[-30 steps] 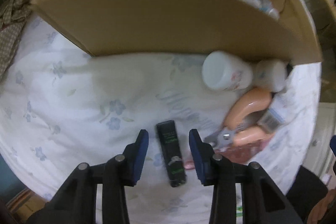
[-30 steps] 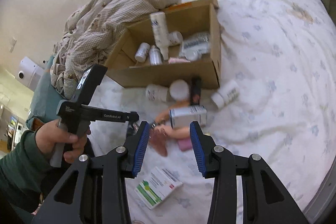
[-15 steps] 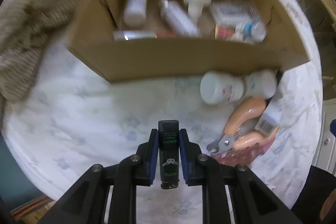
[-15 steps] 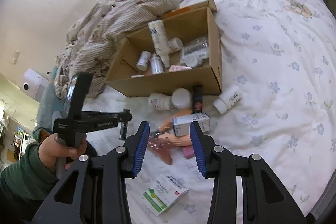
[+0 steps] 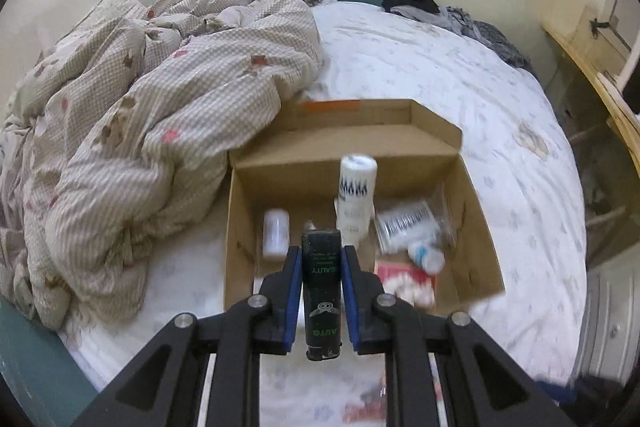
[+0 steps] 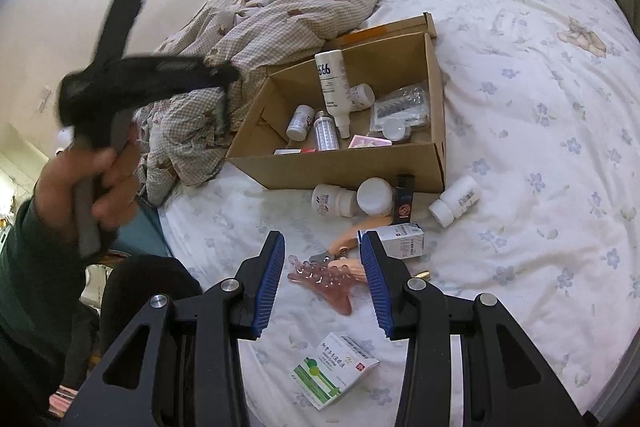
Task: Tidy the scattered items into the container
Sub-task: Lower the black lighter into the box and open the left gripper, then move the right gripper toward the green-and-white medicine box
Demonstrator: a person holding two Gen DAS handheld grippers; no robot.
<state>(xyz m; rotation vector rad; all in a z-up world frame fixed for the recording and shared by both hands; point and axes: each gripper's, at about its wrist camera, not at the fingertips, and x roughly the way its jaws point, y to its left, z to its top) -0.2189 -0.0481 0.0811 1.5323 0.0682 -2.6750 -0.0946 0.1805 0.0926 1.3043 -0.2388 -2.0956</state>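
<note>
My left gripper (image 5: pixel 321 261) is shut on a black tube with green lettering (image 5: pixel 322 291), held in the air over the near side of the open cardboard box (image 5: pixel 476 215). Inside the box lie a tall white bottle (image 5: pixel 357 195), a small white bottle (image 5: pixel 275 233) and a clear bag (image 5: pixel 412 227). My right gripper (image 6: pixel 324 267) is open above a pink comb-like piece (image 6: pixel 328 281) and peach-handled clippers (image 6: pixel 348 239) on the bed. In the right wrist view the left gripper (image 6: pixel 226 87) is blurred, raised at the box's left end (image 6: pixel 340 171).
In front of the box lie white bottles (image 6: pixel 334 201) (image 6: pixel 456 201), a black packet (image 6: pixel 404 197) and a white carton (image 6: pixel 404 241). A green-and-white carton (image 6: pixel 334 369) lies nearer me. A checked quilt (image 5: pixel 160 115) is bunched left of the box. A person's hand (image 6: pixel 104 179) grips the left handle.
The left gripper closed on the black tube, lifted it off the sheet and swung up over the box. The right gripper drifted slightly closer to the pink piece, still open.
</note>
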